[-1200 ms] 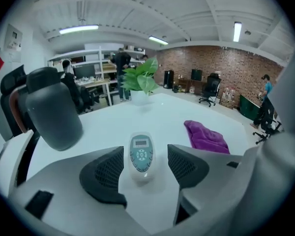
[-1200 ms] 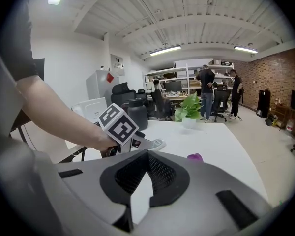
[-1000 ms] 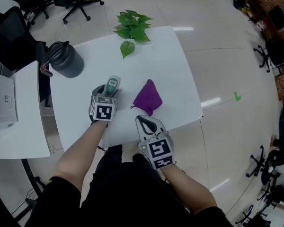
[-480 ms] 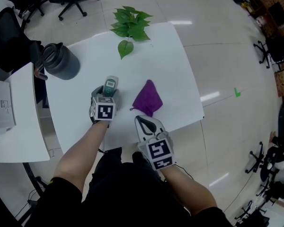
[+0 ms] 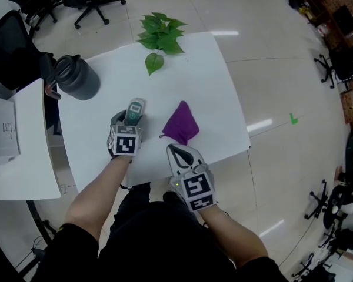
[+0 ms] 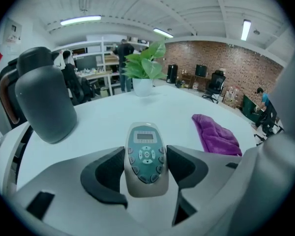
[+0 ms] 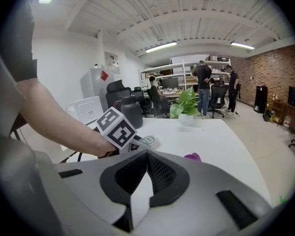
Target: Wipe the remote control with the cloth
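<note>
- The left gripper (image 6: 146,157) has its jaws closing on the remote control (image 6: 145,149), pads against its sides. The remote's long axis runs along the jaws, and it lies flat on the table (image 5: 209,81).
- The purple cloth (image 5: 182,124) lies just ahead of the right gripper (image 5: 177,153), whose jaws are together and empty.

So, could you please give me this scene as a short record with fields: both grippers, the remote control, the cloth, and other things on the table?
left gripper: jaws closing on the remote control, pads at its two sides
right gripper: shut, empty, near the table's front edge
purple cloth: crumpled on the white table, right of the remote control, untouched
other things: dark grey jug, potted plant
wiping: not yet begun
</note>
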